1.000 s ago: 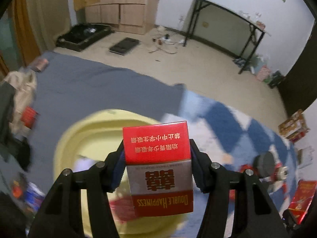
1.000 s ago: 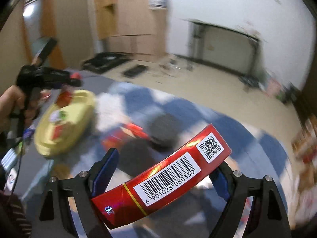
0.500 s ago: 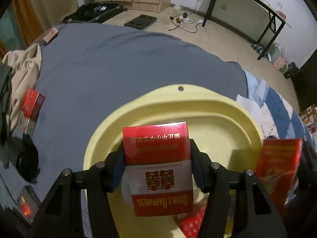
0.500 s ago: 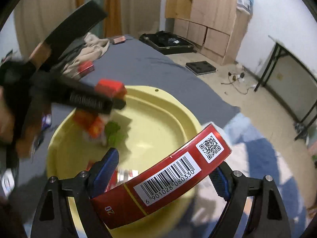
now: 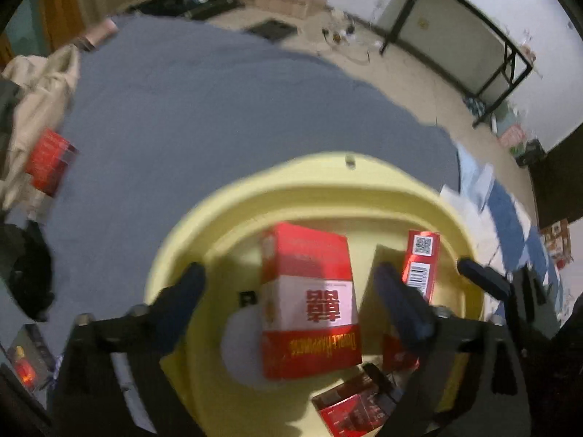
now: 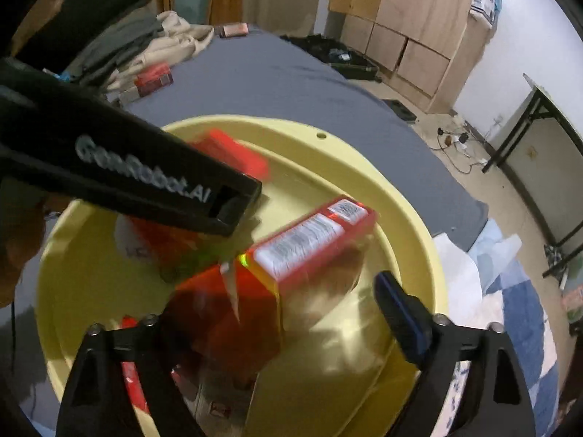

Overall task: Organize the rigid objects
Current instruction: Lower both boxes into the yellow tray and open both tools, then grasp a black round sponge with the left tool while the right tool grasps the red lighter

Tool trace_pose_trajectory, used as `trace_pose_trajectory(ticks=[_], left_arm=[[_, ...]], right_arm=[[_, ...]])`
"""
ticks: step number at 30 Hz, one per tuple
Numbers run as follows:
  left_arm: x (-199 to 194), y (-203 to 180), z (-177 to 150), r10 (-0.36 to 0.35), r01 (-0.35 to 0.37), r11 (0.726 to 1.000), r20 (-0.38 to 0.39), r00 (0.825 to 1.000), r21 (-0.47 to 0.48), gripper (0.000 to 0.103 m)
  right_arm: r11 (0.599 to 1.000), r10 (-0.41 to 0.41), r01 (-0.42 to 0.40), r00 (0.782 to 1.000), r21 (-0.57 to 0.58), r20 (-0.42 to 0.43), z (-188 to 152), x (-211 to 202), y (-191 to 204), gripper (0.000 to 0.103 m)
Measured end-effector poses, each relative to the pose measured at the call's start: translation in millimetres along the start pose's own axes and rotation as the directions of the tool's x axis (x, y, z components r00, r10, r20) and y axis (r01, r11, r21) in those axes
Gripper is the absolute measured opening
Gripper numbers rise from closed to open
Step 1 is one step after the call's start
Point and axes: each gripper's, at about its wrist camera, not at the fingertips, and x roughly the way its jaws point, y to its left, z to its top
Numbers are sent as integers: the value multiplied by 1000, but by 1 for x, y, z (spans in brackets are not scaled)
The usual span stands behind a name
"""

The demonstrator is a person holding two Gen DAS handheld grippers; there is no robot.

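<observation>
A yellow basin (image 5: 320, 178) (image 6: 382, 189) sits on the grey bed. My left gripper (image 5: 288, 302) is open above it; the red-and-white Double Happiness box (image 5: 309, 306) is loose between its fingers, blurred, dropping into the basin. My right gripper (image 6: 277, 306) is open; the long red carton with a barcode (image 6: 313, 236) is free of it, blurred, falling into the basin. The carton shows in the left wrist view (image 5: 419, 266) too. Other red packs (image 5: 349, 408) lie on the basin floor.
A red pack (image 5: 49, 162) (image 6: 153, 78) and beige clothes (image 6: 175, 36) lie on the grey bed at the left. A blue-and-white checked blanket (image 6: 510, 291) lies to the right. Floor, wooden cabinets (image 6: 400, 18) and a black-legged table (image 5: 473, 36) are beyond.
Both grippers moved over the basin and opened. The Double Happiness box left my left gripper and the long red carton left my right gripper; both are dropping into the basin.
</observation>
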Motion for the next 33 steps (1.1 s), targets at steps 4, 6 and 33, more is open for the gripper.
trace_pose_trajectory(ticks=[4,6,33], left_arm=[[-34,1,6,-12,13,1000,67,998,-12,103],[-50,-11,4,-22,21,1000,91,996,9,103],[-30,-360,-199,-21,-101,679,157,987,727,103]], right_arm=[[995,55,-61,995,78,79,-6,-38,-7,103],[994,38,-50,992,100,124,-12,-69,-9,103],[735,-364,404,913,545,-186,-384,-290,-192,102]])
